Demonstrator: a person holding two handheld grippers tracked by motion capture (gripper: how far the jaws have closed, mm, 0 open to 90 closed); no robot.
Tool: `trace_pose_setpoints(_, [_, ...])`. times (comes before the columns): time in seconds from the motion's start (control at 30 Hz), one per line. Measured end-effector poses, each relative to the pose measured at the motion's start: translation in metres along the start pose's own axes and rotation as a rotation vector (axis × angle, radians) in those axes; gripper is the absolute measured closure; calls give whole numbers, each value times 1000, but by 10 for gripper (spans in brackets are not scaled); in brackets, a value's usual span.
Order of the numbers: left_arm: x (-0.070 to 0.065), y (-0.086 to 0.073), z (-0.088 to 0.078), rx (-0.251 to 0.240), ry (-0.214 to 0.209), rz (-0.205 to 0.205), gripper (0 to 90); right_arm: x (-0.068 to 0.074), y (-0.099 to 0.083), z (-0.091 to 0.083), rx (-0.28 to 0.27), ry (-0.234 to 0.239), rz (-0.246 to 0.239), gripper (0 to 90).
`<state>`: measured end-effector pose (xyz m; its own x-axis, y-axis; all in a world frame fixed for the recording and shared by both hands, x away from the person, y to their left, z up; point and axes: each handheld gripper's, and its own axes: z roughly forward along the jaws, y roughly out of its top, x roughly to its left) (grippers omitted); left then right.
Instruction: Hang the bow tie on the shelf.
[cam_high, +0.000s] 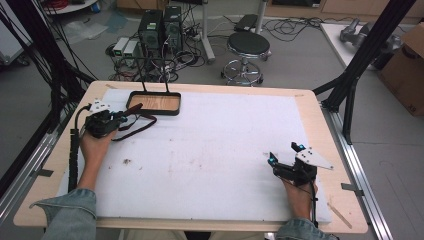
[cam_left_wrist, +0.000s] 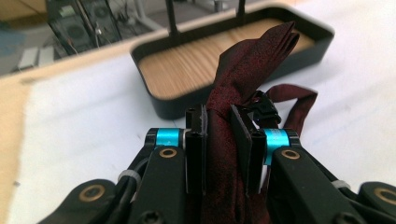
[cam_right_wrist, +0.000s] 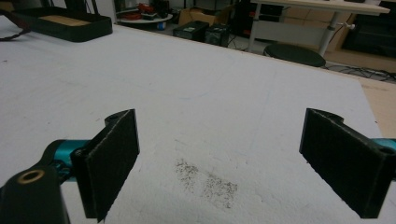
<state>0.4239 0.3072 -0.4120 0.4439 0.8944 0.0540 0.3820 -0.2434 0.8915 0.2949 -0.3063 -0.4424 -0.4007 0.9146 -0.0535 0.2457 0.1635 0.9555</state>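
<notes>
— What have I got in my left gripper?

— Its jaws are clamped narrow on a dark red bow tie. In the left gripper view the fabric is pinched between the two pads, its folded end rising above them and its strap with a small black clasp trailing off to the right. From the high view the left gripper sits at the far left of the bench, just beside the black tray with the wooden floor, and the bow tie points toward the tray's near edge while its strap loops down onto the white mat.

— And my right one?

— The right gripper is at the near right of the bench, low over the mat, well apart from the tie. In its own view the right gripper has its jaws spread wide, holding nothing, with a grey smudge on the mat between them.
</notes>
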Motion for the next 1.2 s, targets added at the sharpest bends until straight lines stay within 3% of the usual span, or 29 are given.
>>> trace_pose_setpoints(0.27, [10, 30, -13, -101, 22, -28, 763, 0, 0, 0, 0, 0, 0, 109])
trace_pose_setpoints(0.6, [25, 58, -19, -217, 41, -95, 762, 1, 0, 0, 5, 4, 4, 109])
trace_pose_setpoints(0.97, [33, 83, -22, -294, 70, -92, 762, 0, 0, 0, 3, -3, 0, 109])
trace_pose_setpoints(1.2, [39, 98, -18, -308, 86, -107, 762, 0, 0, 0, 4, -3, -4, 109])
